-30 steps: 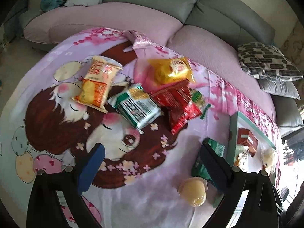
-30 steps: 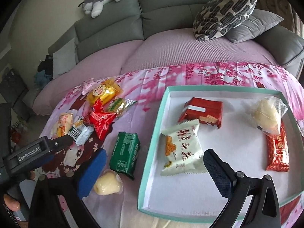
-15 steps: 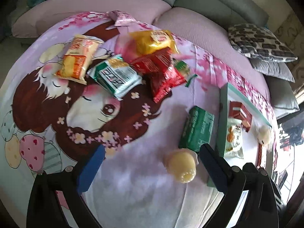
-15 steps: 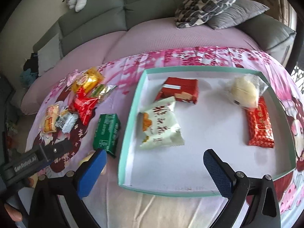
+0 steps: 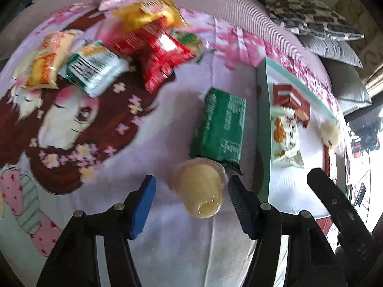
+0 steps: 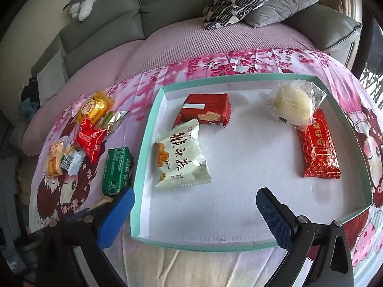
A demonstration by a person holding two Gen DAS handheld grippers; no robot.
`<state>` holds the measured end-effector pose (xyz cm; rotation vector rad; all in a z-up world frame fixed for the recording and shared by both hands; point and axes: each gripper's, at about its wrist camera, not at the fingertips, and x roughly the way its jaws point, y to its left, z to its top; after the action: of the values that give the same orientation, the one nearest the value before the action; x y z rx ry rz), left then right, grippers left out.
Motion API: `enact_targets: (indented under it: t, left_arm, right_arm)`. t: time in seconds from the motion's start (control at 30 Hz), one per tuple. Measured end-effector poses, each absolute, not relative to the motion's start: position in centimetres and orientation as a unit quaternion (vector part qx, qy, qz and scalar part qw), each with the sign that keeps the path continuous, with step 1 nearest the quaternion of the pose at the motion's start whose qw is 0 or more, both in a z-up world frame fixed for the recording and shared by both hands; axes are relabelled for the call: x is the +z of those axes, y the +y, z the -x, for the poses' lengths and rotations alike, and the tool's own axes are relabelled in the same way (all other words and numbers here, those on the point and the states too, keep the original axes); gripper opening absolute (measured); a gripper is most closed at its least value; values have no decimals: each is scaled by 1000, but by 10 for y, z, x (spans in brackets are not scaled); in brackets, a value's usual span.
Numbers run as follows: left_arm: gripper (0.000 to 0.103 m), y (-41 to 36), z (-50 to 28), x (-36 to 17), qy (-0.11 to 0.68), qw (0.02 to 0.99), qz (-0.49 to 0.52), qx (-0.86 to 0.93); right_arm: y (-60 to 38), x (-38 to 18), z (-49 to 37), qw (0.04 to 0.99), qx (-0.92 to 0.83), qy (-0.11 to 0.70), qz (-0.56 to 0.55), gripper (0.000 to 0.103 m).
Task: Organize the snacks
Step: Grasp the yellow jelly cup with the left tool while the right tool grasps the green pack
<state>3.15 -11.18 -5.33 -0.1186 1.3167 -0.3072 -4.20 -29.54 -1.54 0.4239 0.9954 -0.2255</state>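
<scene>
Closing left claw (image 5: 191, 201) straddles jelly cup (image 5: 199, 189).

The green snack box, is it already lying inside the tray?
No, the green snack box lies on the printed cloth, outside the left wall of the tray.

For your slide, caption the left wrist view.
Left gripper closing around a yellow jelly cup beside the green packet.
</scene>
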Motion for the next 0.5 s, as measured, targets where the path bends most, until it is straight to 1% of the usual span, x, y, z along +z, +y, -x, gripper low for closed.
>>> enact_targets:
  t: [0.3,0.37,0.4,0.5]
  left_arm:
    - [64,-140,-28,-65,597,791,-8,-133]
    - [59,-146,-27,-66,594,794,-20,-129]
    - [50,-146,-26,-65,590,797,-23,-128]
    - [50,-153,-30,-67,592,795,-12,-132]
  right_arm:
    - [-294,-19,39,848,-105,478,-203,103]
    - [-294,-19,39,847,-105,479,-202,103]
    - [-294,-19,39,847,-105,480,-203,103]
    - [-293,-19,38,847,-105,479,-203,103]
